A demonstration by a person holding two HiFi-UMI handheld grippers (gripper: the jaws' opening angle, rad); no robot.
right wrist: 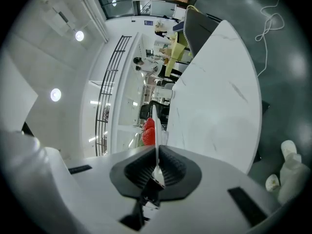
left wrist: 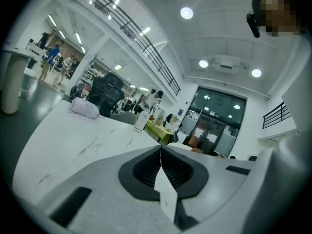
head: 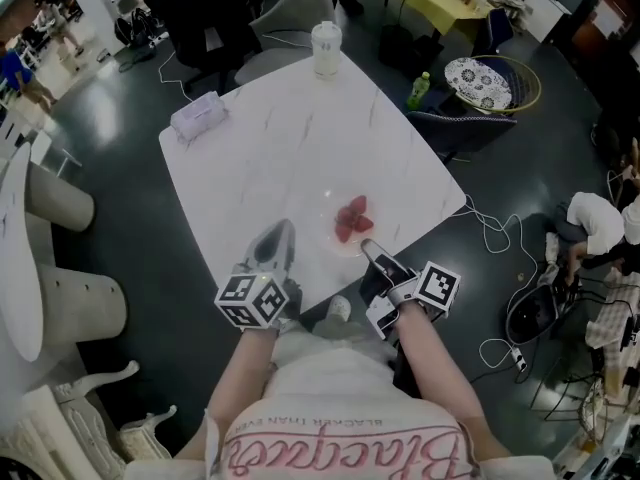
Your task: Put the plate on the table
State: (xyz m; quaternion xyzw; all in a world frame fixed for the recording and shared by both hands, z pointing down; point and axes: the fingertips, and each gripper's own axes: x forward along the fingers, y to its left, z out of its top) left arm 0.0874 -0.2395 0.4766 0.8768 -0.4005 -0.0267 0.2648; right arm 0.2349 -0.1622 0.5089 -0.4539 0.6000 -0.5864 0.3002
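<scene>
My left gripper (head: 280,230) rests shut and empty on the marble table (head: 300,128). My right gripper (head: 367,245) pinches the rim of the clear plate (head: 322,223) of strawberries (head: 351,218), which lies flat at the table's near edge. It looks light, stiff, slick and breakable, so the rim hold suits it.

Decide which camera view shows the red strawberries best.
The head view: the red strawberries show whole, from above, on the clear round plate. The right gripper view shows them side-on, partly behind the rim held by the right hand-held gripper. The left gripper view catches only a red sliver.
</scene>
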